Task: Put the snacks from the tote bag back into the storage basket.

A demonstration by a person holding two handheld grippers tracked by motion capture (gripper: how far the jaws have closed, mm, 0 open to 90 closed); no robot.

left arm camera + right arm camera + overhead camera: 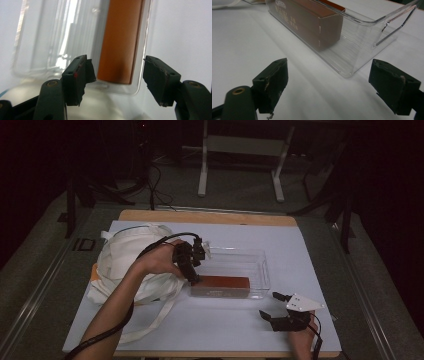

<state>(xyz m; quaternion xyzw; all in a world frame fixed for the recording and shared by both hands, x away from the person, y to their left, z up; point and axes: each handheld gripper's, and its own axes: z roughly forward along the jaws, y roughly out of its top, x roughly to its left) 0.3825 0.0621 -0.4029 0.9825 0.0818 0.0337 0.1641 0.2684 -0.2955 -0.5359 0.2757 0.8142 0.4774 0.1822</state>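
Right gripper [282, 312]: lower right of the high view, resting on the white table cover [225, 325] just short of the near edge, jaws spread wide and holding nothing; in the right gripper view its jaws frame the near corner of the bin from a little way off, apparently parked out of the way. Brown box [220, 285]: centre of the frame, lying flat along the near wall of the clear plastic bin [260, 265], long side parallel to that wall, probably laid there to leave the rest of the bin free. Left gripper [195, 279]: just left of centre, angled down at the box's left end, jaws parted and straddling that end without pinching it, as though just letting go or about to grip. White cloth bag [127, 252]: left of the bin, slumped, straps trailing toward the lower left. Grey floor and table legs [202, 170]: top of frame.
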